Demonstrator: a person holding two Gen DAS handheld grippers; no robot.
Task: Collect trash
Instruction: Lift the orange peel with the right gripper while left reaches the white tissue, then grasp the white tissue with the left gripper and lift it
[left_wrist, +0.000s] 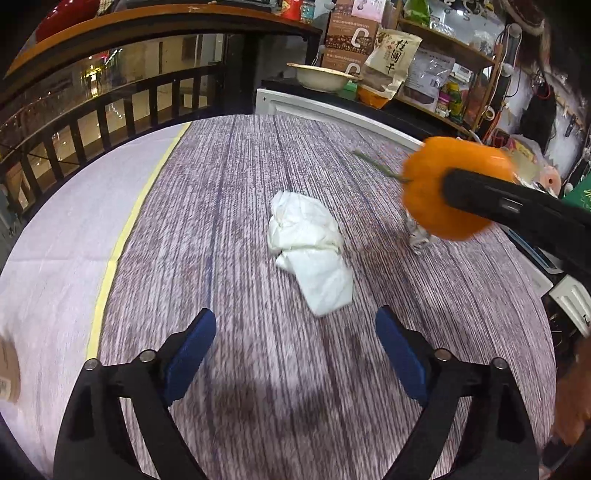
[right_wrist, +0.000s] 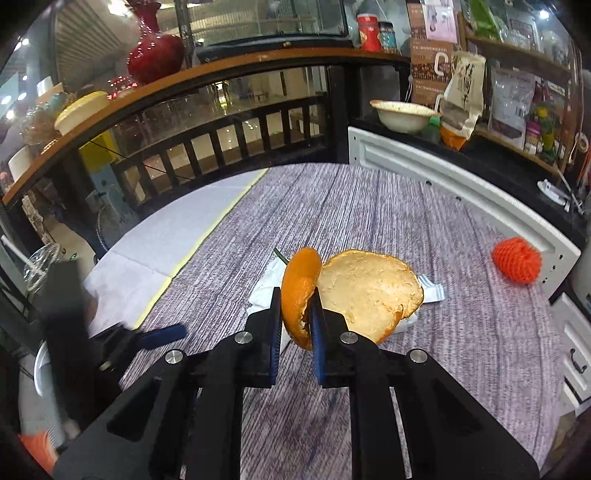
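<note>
Peel (right_wrist: 301, 295) is the nearest thing in the right wrist view: a curl of orange rind, bright outside and pale inside, pinched edge-on between the blue pads of the right gripper (right_wrist: 295, 325), whose jaws are closed on it and hold it clear of the table (right_wrist: 424, 387). Its wider cup-shaped part (right_wrist: 369, 291) hangs just past the fingertips with the white pith facing the camera. From the left wrist view the same peel (left_wrist: 439, 192) shows as an orange lump up at the right, with the dark finger of the right gripper (left_wrist: 480, 194) across it. The left gripper (left_wrist: 295, 332) hovers over the near part of the table with its jaws spread wide and nothing between them. Just beyond its fingertips, near the middle of the table, lies a crumpled white tissue (left_wrist: 310, 254), flat on the wood-grain cloth. A small silvery wrapper (left_wrist: 419, 236) lies past it toward the right edge, partly hidden under the peel. A red mesh ball (right_wrist: 517, 260) sits near the far right edge, well apart from the tissue. A yellow strip (left_wrist: 122, 240) runs along the left side of the cloth. Beyond the far edge stand a cream bowl (right_wrist: 400, 116) and a shelf of packets (right_wrist: 509, 99).
</note>
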